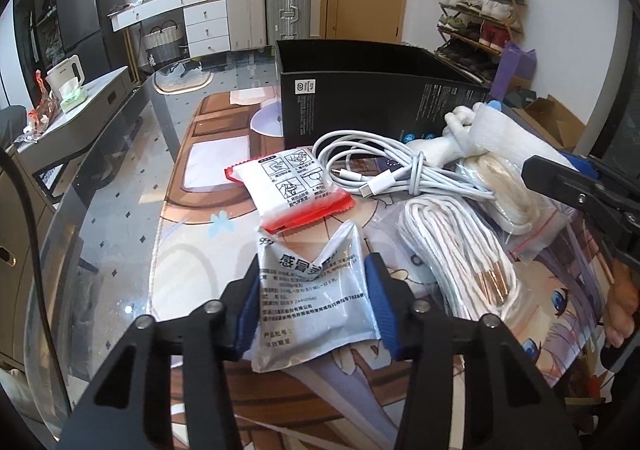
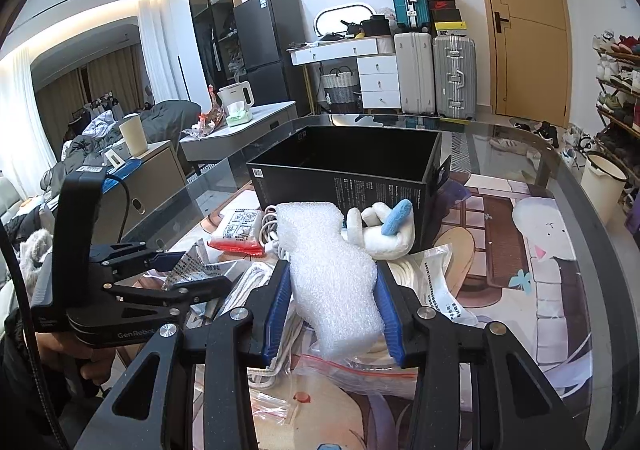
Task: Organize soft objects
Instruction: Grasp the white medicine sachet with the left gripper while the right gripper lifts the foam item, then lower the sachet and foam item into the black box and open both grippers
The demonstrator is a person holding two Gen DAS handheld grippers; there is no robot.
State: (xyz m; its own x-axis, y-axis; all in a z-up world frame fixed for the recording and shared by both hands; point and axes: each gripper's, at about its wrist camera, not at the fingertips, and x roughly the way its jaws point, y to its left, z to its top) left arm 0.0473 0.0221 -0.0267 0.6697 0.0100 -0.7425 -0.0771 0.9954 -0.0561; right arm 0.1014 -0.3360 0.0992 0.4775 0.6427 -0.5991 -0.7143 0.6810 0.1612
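My left gripper (image 1: 314,270) is shut on a silver medicine pouch (image 1: 316,306), whose top buckles between the blue pads; the pouch's near end still rests on the table mat. My right gripper (image 2: 333,270) is shut on a white foam piece (image 2: 332,282) held above a zip bag (image 2: 360,366). Behind them stands an open, empty black box (image 2: 344,166). A red-and-white packet (image 1: 292,186), a coiled white cable (image 1: 376,170), a bundle of white cords (image 1: 452,250) and a white plush toy (image 2: 380,230) lie in front of the box.
The illustrated mat (image 2: 552,250) covers a glass table with a curved edge (image 1: 80,234). A grey side table (image 2: 248,130) with a kettle stands to the left. Suitcases, drawers, a shoe rack and a door line the far wall.
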